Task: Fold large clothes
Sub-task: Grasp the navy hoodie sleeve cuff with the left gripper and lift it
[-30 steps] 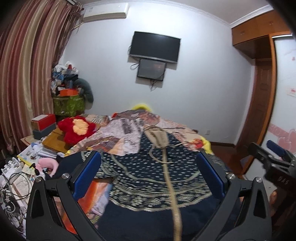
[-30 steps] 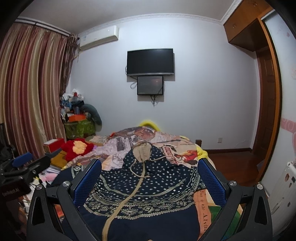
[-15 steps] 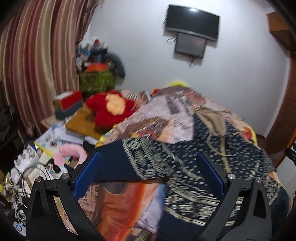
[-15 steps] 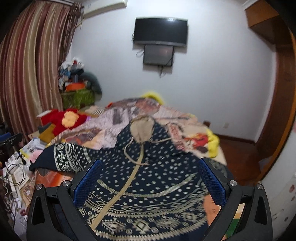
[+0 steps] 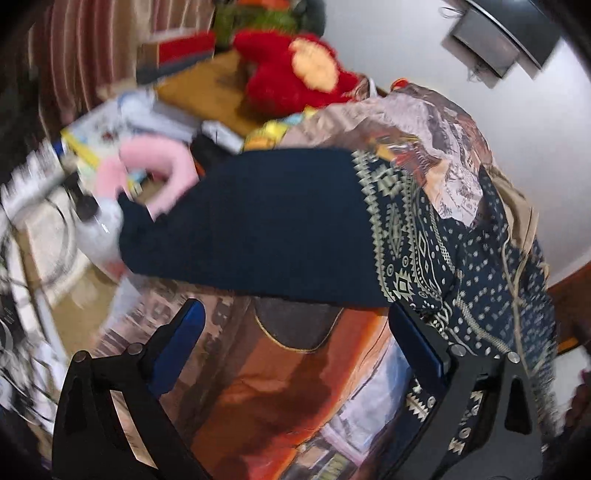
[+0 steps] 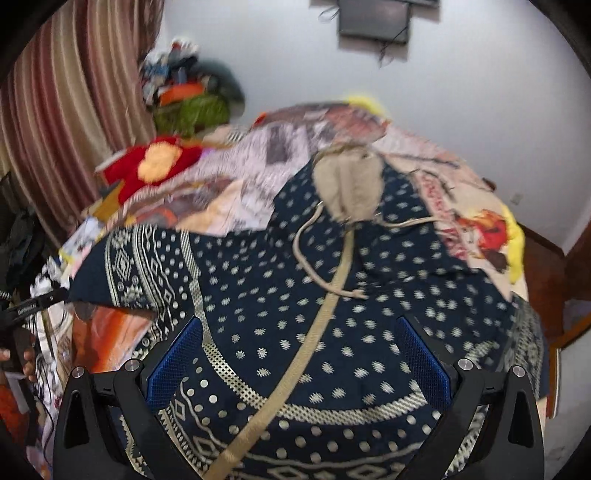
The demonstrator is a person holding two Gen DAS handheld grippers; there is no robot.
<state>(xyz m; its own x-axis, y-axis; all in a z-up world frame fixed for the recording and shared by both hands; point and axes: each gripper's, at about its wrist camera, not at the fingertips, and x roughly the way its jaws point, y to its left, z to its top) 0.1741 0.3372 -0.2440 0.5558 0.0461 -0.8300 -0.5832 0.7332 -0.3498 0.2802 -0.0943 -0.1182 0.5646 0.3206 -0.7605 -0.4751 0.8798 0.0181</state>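
Note:
A large navy hooded garment (image 6: 369, 295) with beige dots, patterned bands and a beige hood (image 6: 349, 184) lies spread flat on the bed. Its left sleeve (image 5: 258, 221) sticks out sideways over the bed's left edge. My left gripper (image 5: 299, 332) is open and empty, just below that sleeve, over the orange part of the bedspread. My right gripper (image 6: 299, 350) is open and empty, low over the garment's chest, with the beige front strip (image 6: 314, 332) running between its fingers.
A printed bedspread (image 5: 295, 387) covers the bed. A red plush toy (image 5: 295, 74), a pink toy (image 5: 155, 166), boxes and cables crowd the floor at the left. Striped curtains (image 6: 74, 110) hang at the left. A wall TV (image 6: 373, 18) is behind the bed.
Both grippers dipped down toward the bed. The left swung left and down to the outstretched sleeve. The right came lower over the garment's chest. Both stayed open.

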